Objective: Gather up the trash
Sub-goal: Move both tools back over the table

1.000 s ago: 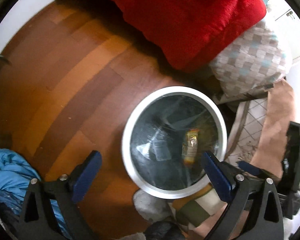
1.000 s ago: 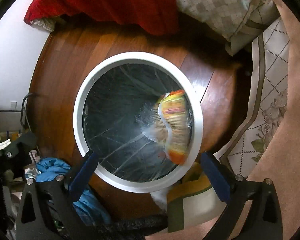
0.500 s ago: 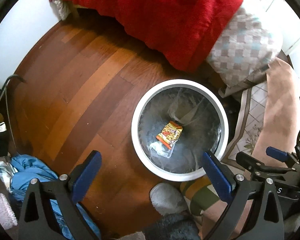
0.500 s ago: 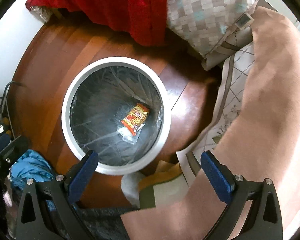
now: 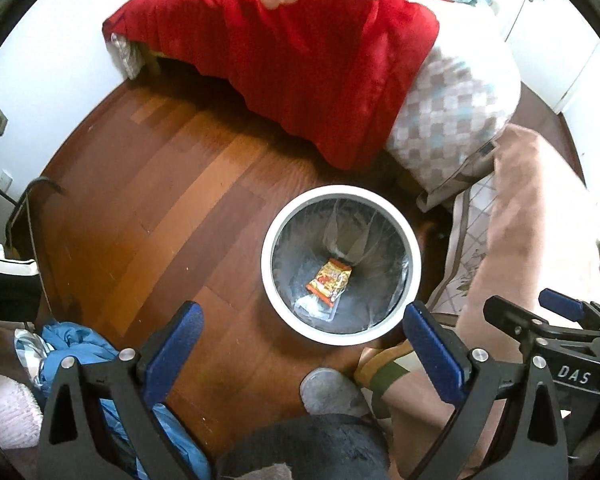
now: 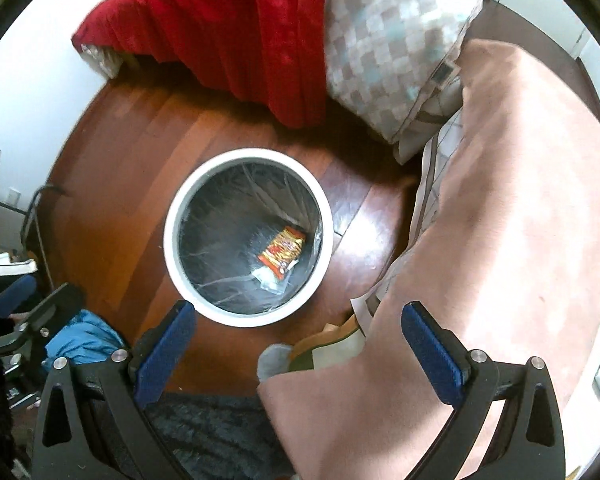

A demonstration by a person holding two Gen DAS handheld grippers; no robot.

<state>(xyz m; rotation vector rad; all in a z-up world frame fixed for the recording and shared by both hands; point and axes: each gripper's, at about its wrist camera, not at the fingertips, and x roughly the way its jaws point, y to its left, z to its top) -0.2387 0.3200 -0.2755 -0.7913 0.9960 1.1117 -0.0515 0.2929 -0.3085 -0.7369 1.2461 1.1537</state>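
A white round trash bin [image 5: 270, 280] with a clear liner stands on the wooden floor; it also shows in the right wrist view [image 6: 172, 256]. An orange and yellow snack wrapper [image 5: 330, 280] lies at its bottom, also seen in the right wrist view [image 6: 282, 252]. My left gripper [image 5: 300, 344] is open and empty, high above the bin's near rim. My right gripper [image 6: 298, 340] is open and empty, above the floor just in front of the bin. The right gripper also appears at the right edge of the left wrist view [image 5: 556, 320].
A bed with a red blanket [image 5: 300, 48] and a checkered pillow [image 5: 452, 112] stands behind the bin. A pink blanket [image 6: 500, 220] covers the right side. Blue cloth [image 5: 76, 348] lies at the lower left. A grey slipper [image 5: 328, 390] is below the bin.
The snack wrapper fell from the bin's mouth to its bottom. Both grippers rose away from the bin, so it looks smaller now.
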